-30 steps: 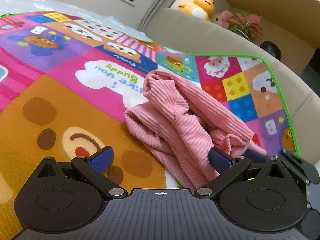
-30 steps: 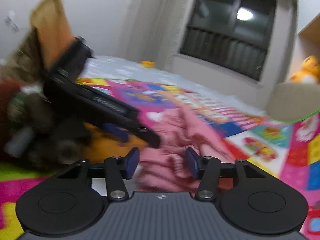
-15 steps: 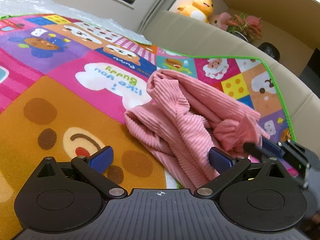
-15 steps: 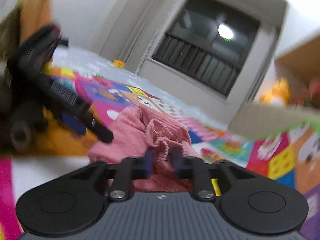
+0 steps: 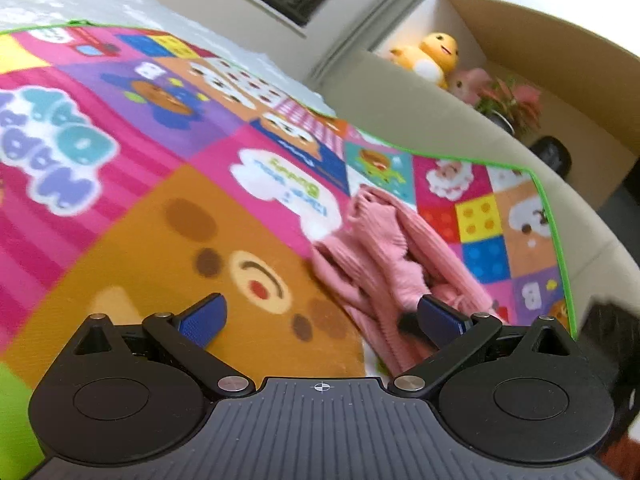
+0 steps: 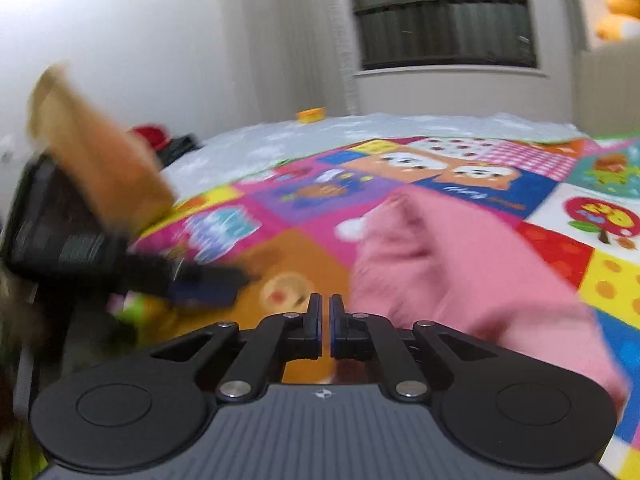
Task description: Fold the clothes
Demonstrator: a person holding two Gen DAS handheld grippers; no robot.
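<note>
While crumpled, sweater (image 5: 384, 264) right of left gripper (image 5: 320, 316)

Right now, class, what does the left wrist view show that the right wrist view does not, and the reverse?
Left only: the open left hand-held gripper, a potted pink-leaved plant, a pale pink plush toy.
Right only: the shut right hand-held gripper, a small orange block on the grey cover.
Both: the crumpled pink ribbed knit garment on the colourful cartoon play mat, and the yellow plush duck.
</note>
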